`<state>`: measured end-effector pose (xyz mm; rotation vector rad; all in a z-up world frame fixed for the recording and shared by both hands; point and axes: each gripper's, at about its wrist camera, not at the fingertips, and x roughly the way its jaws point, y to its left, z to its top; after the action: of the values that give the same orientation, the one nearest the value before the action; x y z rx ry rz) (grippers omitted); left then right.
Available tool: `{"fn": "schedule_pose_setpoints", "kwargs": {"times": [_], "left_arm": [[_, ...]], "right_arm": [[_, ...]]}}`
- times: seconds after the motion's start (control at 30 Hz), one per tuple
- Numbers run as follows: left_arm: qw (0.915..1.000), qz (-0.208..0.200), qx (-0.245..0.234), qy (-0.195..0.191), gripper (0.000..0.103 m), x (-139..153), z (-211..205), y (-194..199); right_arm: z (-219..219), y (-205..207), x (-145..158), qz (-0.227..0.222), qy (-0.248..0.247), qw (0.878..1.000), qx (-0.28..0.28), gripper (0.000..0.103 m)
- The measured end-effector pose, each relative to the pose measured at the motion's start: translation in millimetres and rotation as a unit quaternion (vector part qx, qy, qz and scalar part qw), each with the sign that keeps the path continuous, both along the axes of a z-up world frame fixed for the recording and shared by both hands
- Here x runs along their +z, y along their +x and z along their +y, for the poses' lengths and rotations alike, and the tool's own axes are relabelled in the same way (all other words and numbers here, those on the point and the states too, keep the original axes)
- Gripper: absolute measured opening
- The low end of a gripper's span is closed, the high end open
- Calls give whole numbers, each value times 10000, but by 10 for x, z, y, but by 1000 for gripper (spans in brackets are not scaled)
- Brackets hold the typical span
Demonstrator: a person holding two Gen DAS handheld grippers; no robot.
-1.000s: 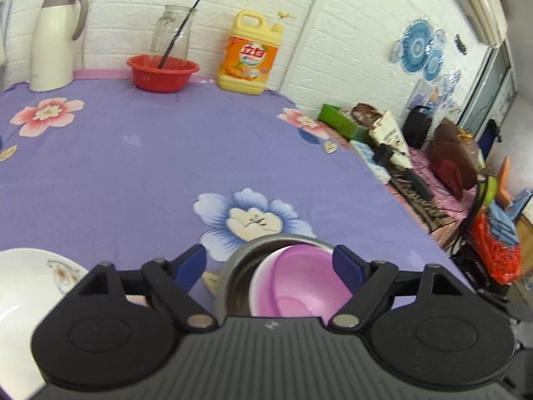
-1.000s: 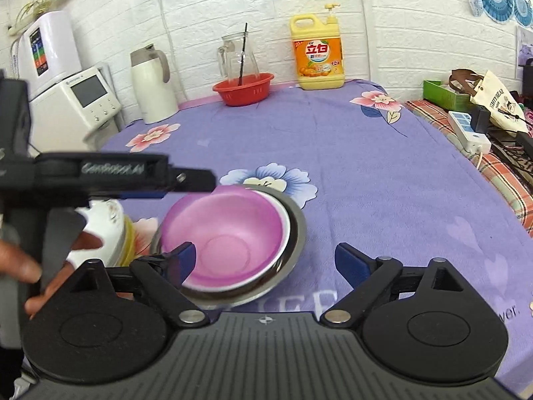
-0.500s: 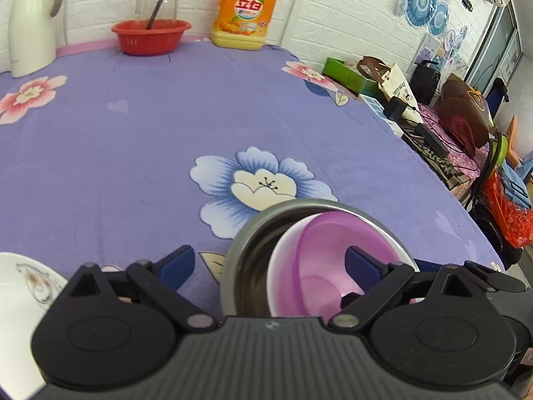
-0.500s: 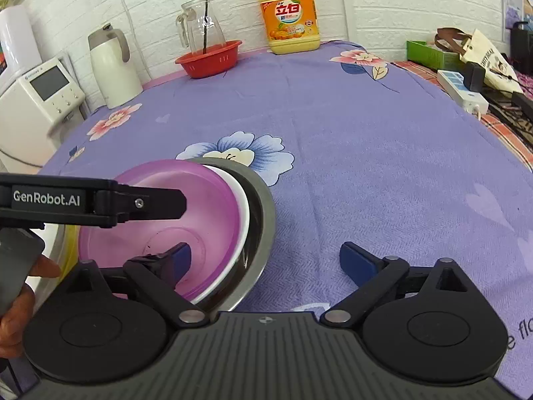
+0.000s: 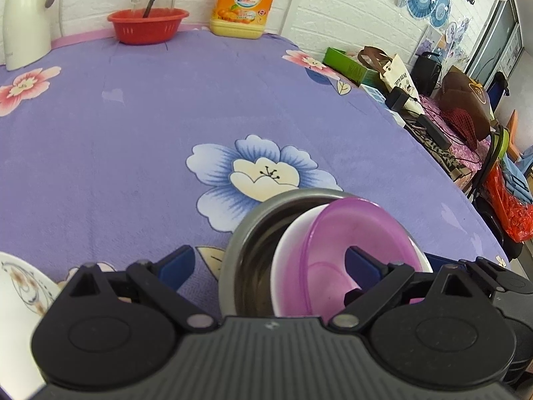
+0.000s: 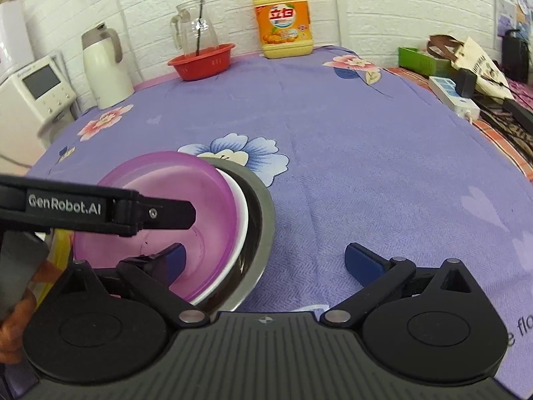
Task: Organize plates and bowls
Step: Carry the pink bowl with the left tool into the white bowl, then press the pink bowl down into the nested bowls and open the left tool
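Purple cloth covers the table. Near edge: steel bowl nests a white bowl, pink bowl innermost, tilted. Left gripper gapes wide, one finger inside the pink bowl, one outside left; no squeeze visible. Right gripper likewise apart, straddling the stack's right side. Only left view shows a white plate near-left. Only right view shows a white appliance far-left. Red basket, yellow jug at far wall.
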<state>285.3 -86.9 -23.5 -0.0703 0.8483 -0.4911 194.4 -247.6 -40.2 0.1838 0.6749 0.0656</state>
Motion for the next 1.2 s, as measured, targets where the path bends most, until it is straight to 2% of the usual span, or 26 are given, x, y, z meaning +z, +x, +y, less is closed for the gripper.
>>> {"fn": "schedule_pose_setpoints", "kwargs": {"times": [0.23,0.37,0.47,0.63,0.7,0.8,0.87,1.0,1.2], "left_arm": [[9995,109,-288,-28,93,-14,1,-21],[9994,66,-341,59,92,-20,-19,-47],[9994,-39,-300,177,84,-21,-64,-85],[9999,-102,-117,48,74,-38,-124,-191],[9999,-88,-87,102,73,-32,-187,-205],[9999,77,-109,-77,72,-4,-169,-188],[9997,109,-120,-206,72,37,-133,-197],[9993,-100,55,-346,72,196,14,-253],[9967,-444,577,-355,72,436,510,-350]], "right_arm": [[46,-61,-17,-147,226,9996,80,103],[113,-100,-35,-252,155,9995,49,103],[150,-124,-39,-292,110,9995,23,103],[199,-144,-35,-364,232,9990,80,103],[252,-127,-2,-296,353,9988,158,103],[254,-137,41,-266,259,9993,91,103],[262,-166,97,-270,248,9993,74,103],[418,-202,259,-454,10,9988,197,103],[808,-116,461,-696,-10,9947,752,103]]}}
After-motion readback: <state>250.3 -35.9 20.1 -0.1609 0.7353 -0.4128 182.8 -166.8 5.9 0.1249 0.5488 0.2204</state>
